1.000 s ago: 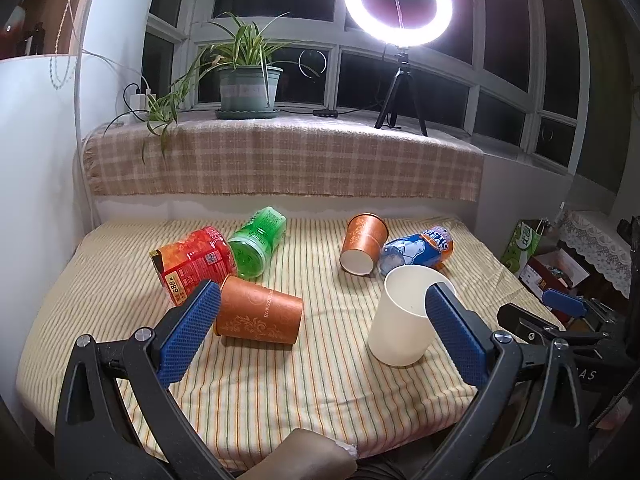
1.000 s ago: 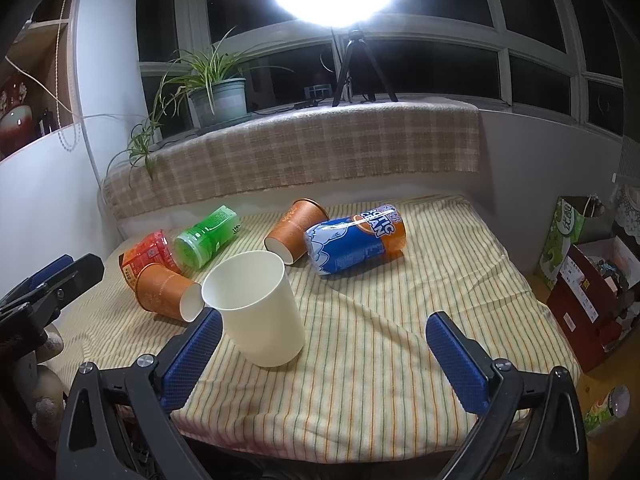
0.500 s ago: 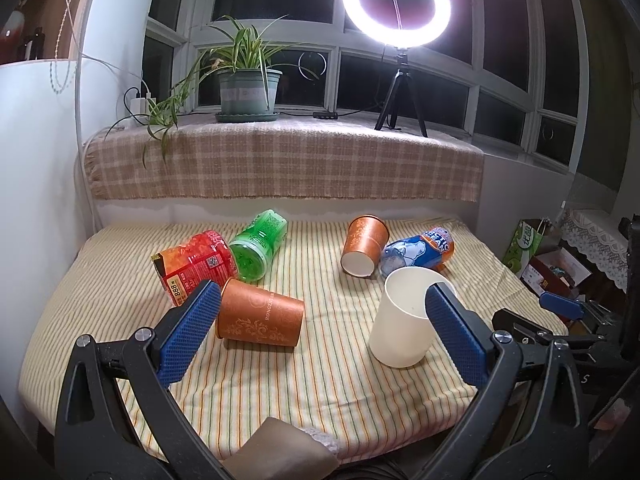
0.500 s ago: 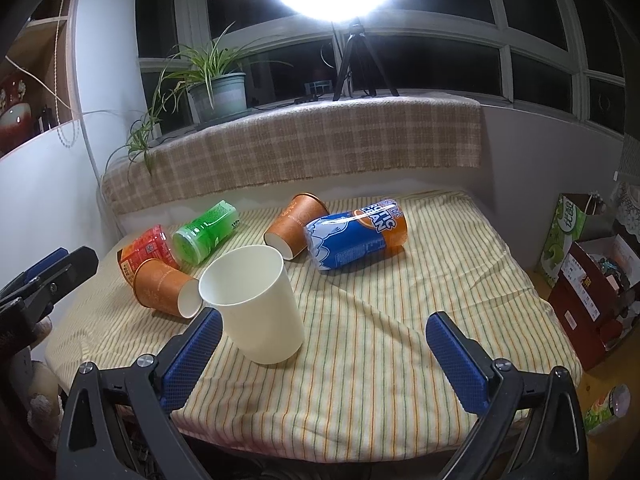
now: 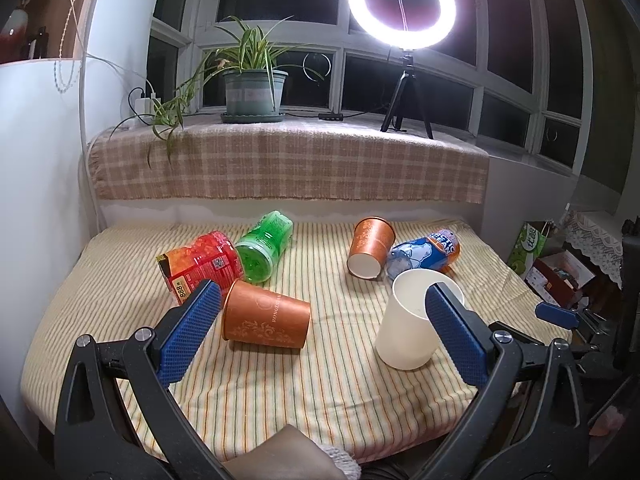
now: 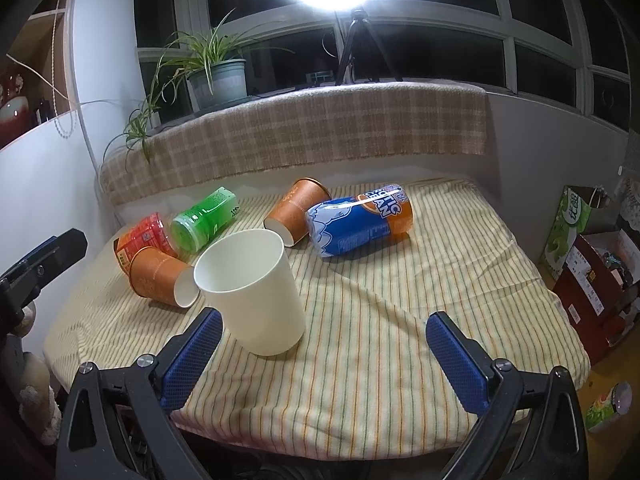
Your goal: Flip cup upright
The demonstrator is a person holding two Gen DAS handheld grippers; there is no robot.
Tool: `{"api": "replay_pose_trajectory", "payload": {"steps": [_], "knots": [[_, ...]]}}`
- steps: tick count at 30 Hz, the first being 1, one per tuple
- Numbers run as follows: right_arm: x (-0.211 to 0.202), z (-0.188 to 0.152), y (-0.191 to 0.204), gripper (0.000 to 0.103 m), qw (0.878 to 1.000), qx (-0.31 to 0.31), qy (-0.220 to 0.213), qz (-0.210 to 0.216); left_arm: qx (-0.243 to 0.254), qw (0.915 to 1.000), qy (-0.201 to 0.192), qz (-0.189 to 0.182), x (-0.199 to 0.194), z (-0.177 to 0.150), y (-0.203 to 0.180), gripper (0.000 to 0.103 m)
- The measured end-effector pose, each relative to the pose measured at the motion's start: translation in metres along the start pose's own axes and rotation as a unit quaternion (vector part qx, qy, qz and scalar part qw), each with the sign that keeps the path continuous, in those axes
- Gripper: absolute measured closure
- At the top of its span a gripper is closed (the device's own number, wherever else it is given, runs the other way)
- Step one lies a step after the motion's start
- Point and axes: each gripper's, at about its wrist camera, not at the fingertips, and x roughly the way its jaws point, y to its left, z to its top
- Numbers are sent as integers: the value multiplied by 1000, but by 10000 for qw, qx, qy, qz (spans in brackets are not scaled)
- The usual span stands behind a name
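Note:
A plain white cup (image 5: 408,324) stands upright on the striped cloth (image 5: 340,392); it also shows in the right wrist view (image 6: 256,292). An orange patterned cup (image 5: 266,320) lies on its side near the front left, also seen from the right wrist (image 6: 160,278). A second orange cup (image 5: 370,246) lies on its side further back. My left gripper (image 5: 320,336) is open and empty, back from the cups. My right gripper (image 6: 320,360) is open and empty, just right of the white cup.
A red cup (image 5: 200,264), a green cup (image 5: 264,246) and a blue-orange cup (image 5: 424,254) lie on their sides. A plaid-covered sill (image 5: 280,164) with a potted plant (image 5: 254,92) and ring light (image 5: 402,4) runs behind. Boxes and bags (image 6: 592,264) stand right of the table.
Both grippers have drawn back and risen slightly from the table; the cups have not moved.

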Motion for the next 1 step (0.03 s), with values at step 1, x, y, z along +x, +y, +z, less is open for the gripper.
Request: {"api": "replay_pose_trajectory", "payload": {"steps": [1], "knots": [[1, 0, 0, 0, 10000, -6, 10, 1, -8, 10000, -4, 9, 0, 0, 1, 0]]}}
